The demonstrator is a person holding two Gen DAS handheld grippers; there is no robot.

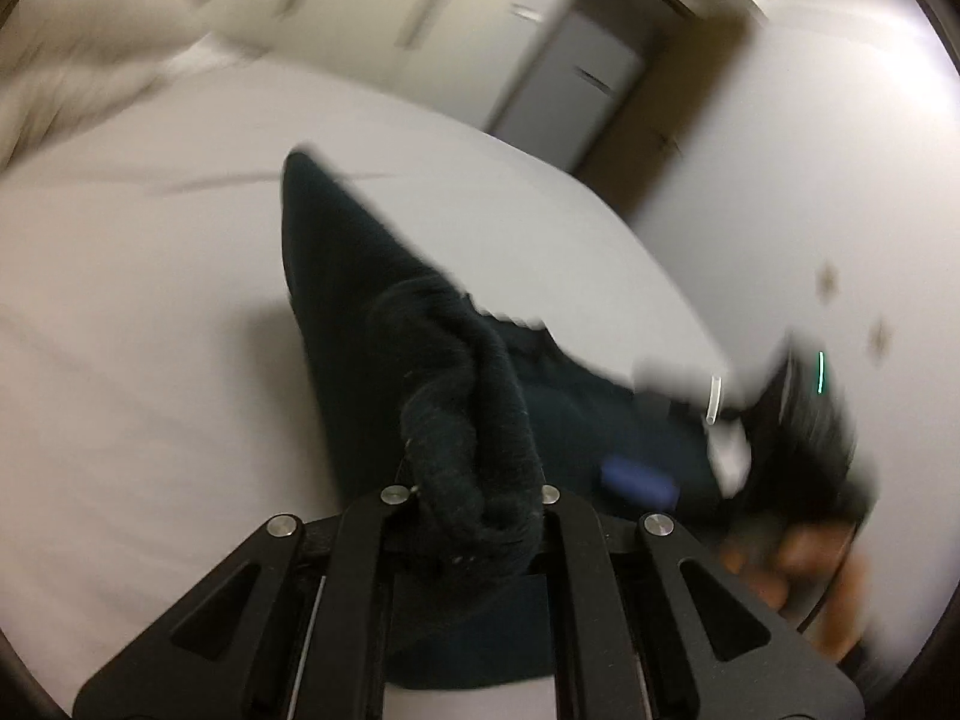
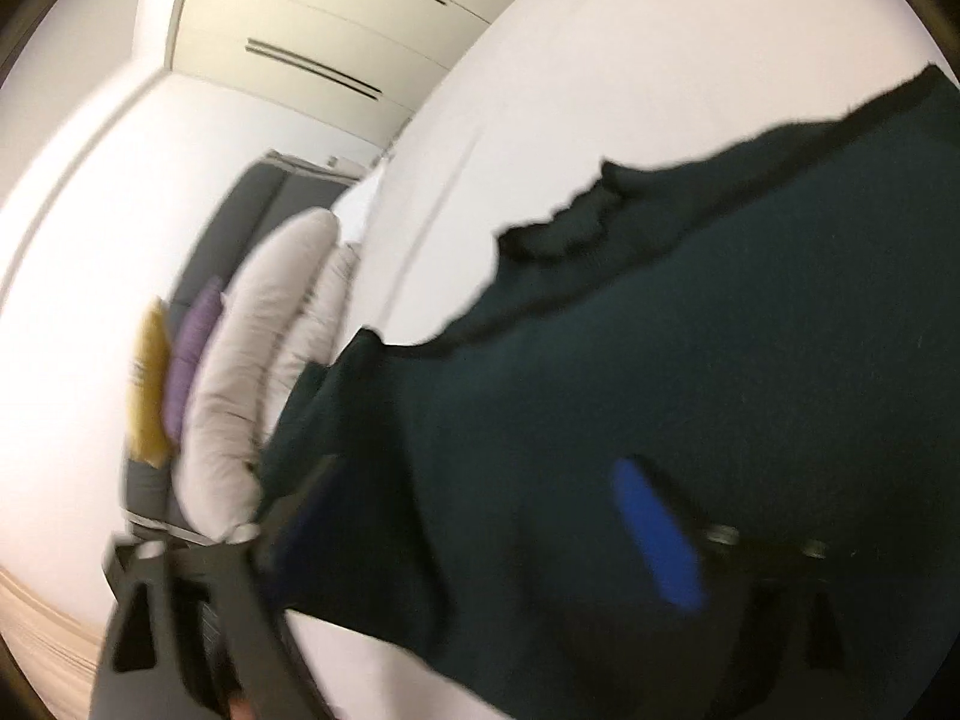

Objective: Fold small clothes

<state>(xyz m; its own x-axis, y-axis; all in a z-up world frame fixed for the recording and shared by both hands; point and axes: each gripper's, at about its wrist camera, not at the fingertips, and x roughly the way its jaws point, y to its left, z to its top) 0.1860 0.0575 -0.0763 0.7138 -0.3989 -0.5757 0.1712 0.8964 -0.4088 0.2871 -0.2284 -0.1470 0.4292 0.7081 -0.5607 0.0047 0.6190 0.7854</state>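
The left gripper [image 1: 474, 498] has its fingers pinching a bunched edge of the dark green garment [image 1: 360, 300], which trails ahead of them over the white bed [image 1: 150, 300]. The right gripper [image 2: 480, 546] has its fingers spread wide, with the garment draped between and over them.

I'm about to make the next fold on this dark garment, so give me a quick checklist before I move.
1. Left gripper clamped on the dark garment: ok, bunched fabric sits between shut fingers.
2. Right gripper released: ok, jaws wide.
3. Garment lying flat: not ok, one end is lifted.
4. White bed sheet bare beside the garment: ok.
5. Garment edges lined up: cannot tell, views blurred.
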